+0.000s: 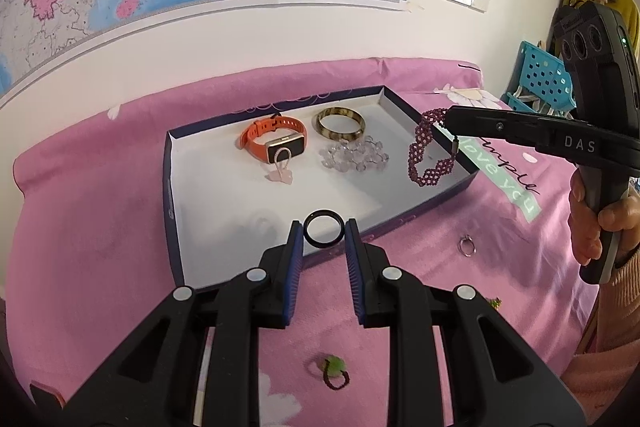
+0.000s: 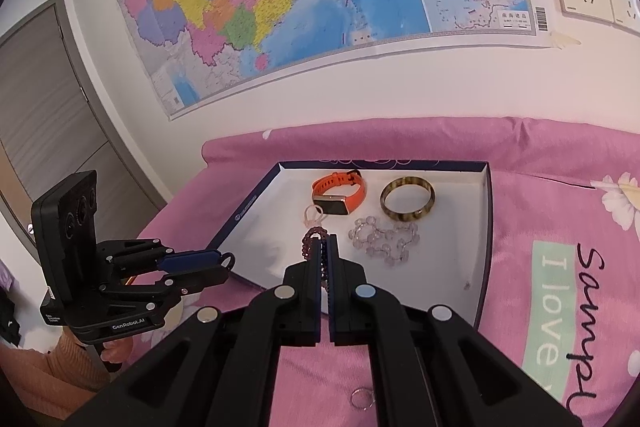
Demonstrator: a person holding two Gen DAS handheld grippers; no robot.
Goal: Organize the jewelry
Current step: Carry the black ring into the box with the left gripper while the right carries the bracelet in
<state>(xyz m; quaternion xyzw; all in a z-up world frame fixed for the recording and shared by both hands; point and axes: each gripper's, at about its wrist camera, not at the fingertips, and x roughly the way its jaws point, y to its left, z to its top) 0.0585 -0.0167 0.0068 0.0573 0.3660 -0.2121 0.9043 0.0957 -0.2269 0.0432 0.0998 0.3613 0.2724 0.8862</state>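
Note:
My left gripper (image 1: 323,229) is shut on a black ring (image 1: 323,233), which hangs over the near edge of a navy box (image 1: 420,215) with a white floor. In the right wrist view the left gripper (image 2: 224,263) shows at the left of the box, the ring (image 2: 229,261) at its tips. My right gripper (image 2: 325,239) is shut on a dark red beaded bracelet (image 2: 307,247). From the left wrist view the right gripper (image 1: 449,117) holds this bracelet (image 1: 424,151) dangling above the box's right wall. The box (image 2: 488,227) holds other jewelry.
Inside the box lie an orange watch (image 1: 272,139), an amber bangle (image 1: 341,123), a clear bead bracelet (image 1: 354,155) and a pink ring (image 1: 280,173). On the pink cloth lie a silver ring (image 1: 466,246) and a green-stone ring (image 1: 334,373). A person's hand (image 1: 588,223) grips the right tool.

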